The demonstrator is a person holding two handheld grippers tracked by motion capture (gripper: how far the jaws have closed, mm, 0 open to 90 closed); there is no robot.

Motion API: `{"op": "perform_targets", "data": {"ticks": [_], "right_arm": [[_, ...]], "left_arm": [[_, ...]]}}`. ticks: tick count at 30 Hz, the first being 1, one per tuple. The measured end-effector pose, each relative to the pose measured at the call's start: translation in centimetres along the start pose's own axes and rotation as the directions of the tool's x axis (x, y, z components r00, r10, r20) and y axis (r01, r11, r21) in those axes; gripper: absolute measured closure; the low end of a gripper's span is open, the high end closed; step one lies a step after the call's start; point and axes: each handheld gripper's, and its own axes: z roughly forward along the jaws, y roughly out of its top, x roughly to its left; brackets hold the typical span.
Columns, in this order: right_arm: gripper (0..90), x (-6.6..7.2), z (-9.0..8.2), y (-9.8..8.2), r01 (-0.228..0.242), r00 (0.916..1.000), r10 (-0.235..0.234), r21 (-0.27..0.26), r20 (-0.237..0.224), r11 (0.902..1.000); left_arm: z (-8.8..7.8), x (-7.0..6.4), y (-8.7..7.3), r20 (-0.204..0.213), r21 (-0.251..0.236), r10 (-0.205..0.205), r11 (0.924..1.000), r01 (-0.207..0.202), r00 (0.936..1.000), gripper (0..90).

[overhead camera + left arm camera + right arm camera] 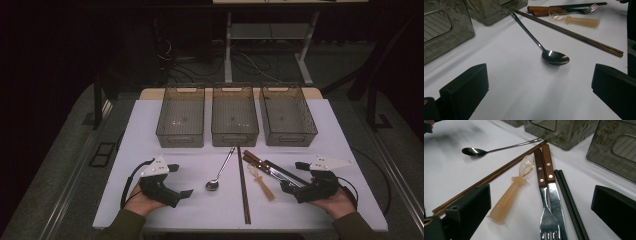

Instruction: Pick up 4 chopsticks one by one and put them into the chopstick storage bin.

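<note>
Cutlery lies loose on the white tabletop [165, 200] between two hand-held grippers, both with jaws spread wide and nothing between them. The left hand-held gripper [182, 180] rests near the front edge, aimed at the steel spoon [555, 58], whose bowl sits just ahead of its jaws with the long thin handle running away toward the bins. The right hand-held gripper [292, 175] points at the cluster on its side: a wooden-handled fork [544, 195] and knife [552, 190] lying side by side and touching, a pair of black chopsticks [570, 202] just beside the knife, and a small translucent amber spoon [510, 195] on the fork's other side. A pair of long brown chopsticks [243, 185] lies between the two groups.

Beyond the cutlery stand three empty smoky-clear bins in a row: left bin [181, 117], middle bin [235, 116], right bin [287, 116].

The steel spoon looks stiff, light and slick; its handle lies nearly flat on the surface, so the jaws would likely do best straddling the handle close above the bowl, where it rises slightly. The fork and knife probably want their wooden handles gripped, which should be less slippery than the polished metal. The amber spoon looks light and easily nudged aside.
</note>
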Motion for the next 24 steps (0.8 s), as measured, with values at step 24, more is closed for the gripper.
{"op": "perform_targets", "data": {"ticks": [24], "right_arm": [[2.5, -1.1, -1.4, 0.5, 0.019, 0.9988, -0.020, 0.019, 0.045, 0.9996]], "left_arm": [[0.3, -0.4, 0.1, 0.016, 0.003, 0.002, 1.0000, -0.002, 0.9999, 0.0]]}}
